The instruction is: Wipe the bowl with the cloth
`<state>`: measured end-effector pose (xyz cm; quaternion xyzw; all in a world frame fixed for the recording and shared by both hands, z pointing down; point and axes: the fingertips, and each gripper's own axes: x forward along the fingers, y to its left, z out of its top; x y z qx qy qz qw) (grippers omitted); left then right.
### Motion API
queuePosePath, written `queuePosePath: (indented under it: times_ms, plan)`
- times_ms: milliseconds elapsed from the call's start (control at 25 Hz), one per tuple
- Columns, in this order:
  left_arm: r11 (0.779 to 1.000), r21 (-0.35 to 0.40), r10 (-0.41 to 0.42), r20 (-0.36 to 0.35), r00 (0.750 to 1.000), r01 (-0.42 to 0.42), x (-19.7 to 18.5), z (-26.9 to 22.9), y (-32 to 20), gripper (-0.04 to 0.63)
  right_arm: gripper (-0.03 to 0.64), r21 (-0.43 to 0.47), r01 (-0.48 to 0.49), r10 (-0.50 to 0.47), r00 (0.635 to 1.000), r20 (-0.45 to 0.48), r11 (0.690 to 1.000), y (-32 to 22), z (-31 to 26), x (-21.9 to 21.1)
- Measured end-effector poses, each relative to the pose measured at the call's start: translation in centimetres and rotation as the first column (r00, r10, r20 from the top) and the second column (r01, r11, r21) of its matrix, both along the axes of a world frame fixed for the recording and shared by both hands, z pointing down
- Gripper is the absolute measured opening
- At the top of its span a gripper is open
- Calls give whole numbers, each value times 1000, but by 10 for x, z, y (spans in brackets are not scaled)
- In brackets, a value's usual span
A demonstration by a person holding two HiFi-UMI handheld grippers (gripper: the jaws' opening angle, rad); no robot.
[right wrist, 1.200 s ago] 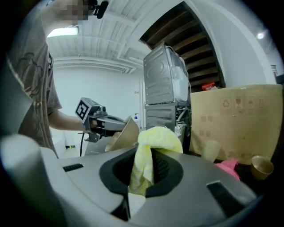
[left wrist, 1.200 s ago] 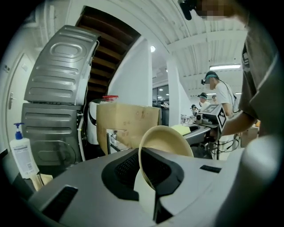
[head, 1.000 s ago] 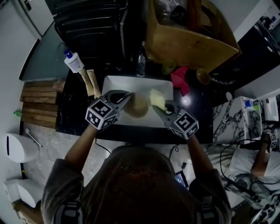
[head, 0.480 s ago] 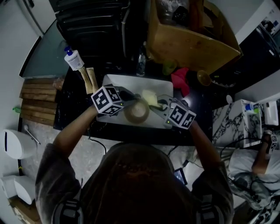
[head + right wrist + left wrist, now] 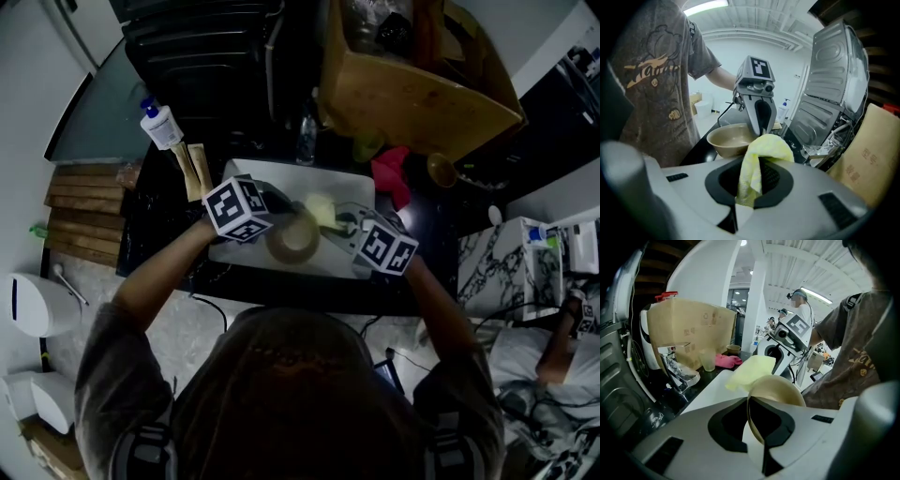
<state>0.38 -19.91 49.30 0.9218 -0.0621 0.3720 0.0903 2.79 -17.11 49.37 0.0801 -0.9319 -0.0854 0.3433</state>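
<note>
- Your left gripper [image 5: 277, 204] is clenched on the rim of the beige bowl [image 5: 780, 389]. The rim stands between its jaws, and the rest of the bowl is beyond the tips.
- Your right gripper [image 5: 343, 223] grasps the yellow cloth [image 5: 757, 161], which bulges out past its tips, just beside the bowl.
- Compared with one second ago, both grippers have come closer together, and the cloth is nearer to the bowl.

The head view is rendered dim, the white rectangular tray [image 5: 352, 187] left as its brightest patch, with darkness gathered around it. The gripper views are lit by a long white ceiling strip light [image 5: 705, 5], and fisheye bending and black corners are seen.
</note>
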Motion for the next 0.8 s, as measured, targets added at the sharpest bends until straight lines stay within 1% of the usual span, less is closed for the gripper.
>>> queuePosePath:
  times_ms: [240, 360, 560, 640, 800]
  plan:
    - [1000, 3, -31, -18, 999, 31, 1, -4, -13, 23, 20, -17, -13, 13, 1000, 6, 1000, -6, -5, 4]
    - [999, 15, -45, -21, 999, 45, -1, -7, -19, 25, 20, -34, 1, -1, 1000, 3, 999, -2, -4, 4]
    - [994, 38, -100, -42, 994, 102, -8, -10, -30, 31, 20, -45, 14, -14, 1000, 0, 999, 6, -2, -1]
    - [990, 50, -132, -57, 990, 134, -10, -11, -35, 32, 20, -51, 1, 0, 1000, 14, 999, 8, -1, -2]
    - [980, 63, -181, -87, 980, 186, -13, -14, -42, 31, 20, -72, -57, 63, 995, 76, 996, 9, -1, -3]
